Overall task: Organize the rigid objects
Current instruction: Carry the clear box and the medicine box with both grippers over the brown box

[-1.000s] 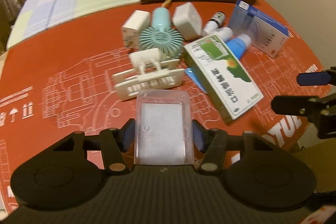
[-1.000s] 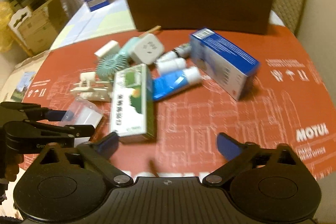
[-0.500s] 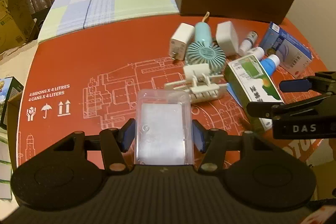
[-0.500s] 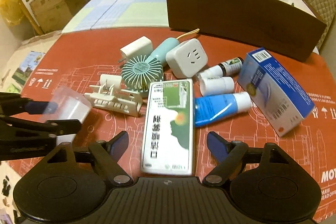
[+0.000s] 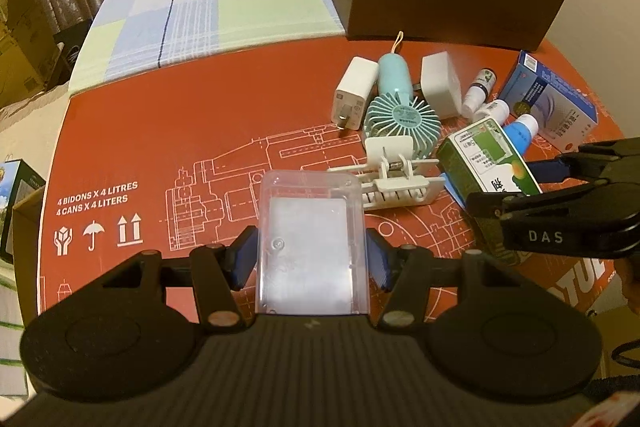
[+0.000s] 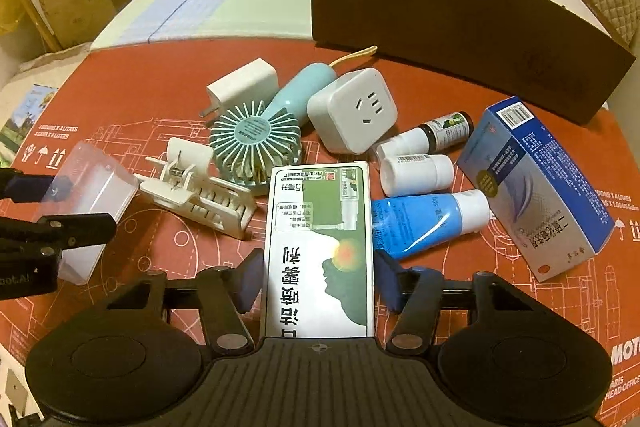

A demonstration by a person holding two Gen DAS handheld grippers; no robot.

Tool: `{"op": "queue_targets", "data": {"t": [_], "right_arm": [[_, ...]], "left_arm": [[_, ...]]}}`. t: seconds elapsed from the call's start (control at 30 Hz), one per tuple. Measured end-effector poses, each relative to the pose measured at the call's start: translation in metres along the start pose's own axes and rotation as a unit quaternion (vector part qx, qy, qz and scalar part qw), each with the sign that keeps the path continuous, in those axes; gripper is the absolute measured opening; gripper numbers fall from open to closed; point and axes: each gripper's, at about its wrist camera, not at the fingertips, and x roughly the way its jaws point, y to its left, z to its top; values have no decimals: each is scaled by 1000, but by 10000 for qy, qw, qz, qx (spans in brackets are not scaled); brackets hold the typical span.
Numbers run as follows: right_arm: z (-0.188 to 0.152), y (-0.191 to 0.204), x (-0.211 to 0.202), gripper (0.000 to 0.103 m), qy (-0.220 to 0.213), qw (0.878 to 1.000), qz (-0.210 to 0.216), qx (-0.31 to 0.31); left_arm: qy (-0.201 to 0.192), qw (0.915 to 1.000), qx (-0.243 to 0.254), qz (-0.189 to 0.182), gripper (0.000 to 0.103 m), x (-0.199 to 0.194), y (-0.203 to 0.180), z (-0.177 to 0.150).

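Green-and-white rectangular cardboard box (image 6: 320, 251) lies just in front of the teal fan (image 6: 256, 143); right gripper (image 6: 318, 281), wide apart a second ago, is closing around it. Left gripper (image 5: 312, 259) clamps the clear plastic case (image 5: 312, 247).

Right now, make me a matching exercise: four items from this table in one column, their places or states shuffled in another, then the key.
Items
1. clear plastic case
2. green and white box
3. blue tube
4. mint fan

Places or states
A. lying between the white charger and the white socket adapter
B. between the closing right gripper fingers
C. held in the left gripper
D. lying beside the green and white box, white cap toward the blue carton

Pairs: 1-C, 2-B, 3-D, 4-A
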Motion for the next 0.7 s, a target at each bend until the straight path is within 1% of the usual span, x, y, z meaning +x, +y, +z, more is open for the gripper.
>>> {"op": "queue_targets", "data": {"t": [0.33,0.7], "right_arm": [[-6,-9,-25,52,-88,9990,73,427],[-9,-10,-61,52,-312,9964,136,772]], "left_arm": [[-166,9996,136,-171,52,-17,0,5],[-469,9972,414,-421,52,-40,-8,19]]}}
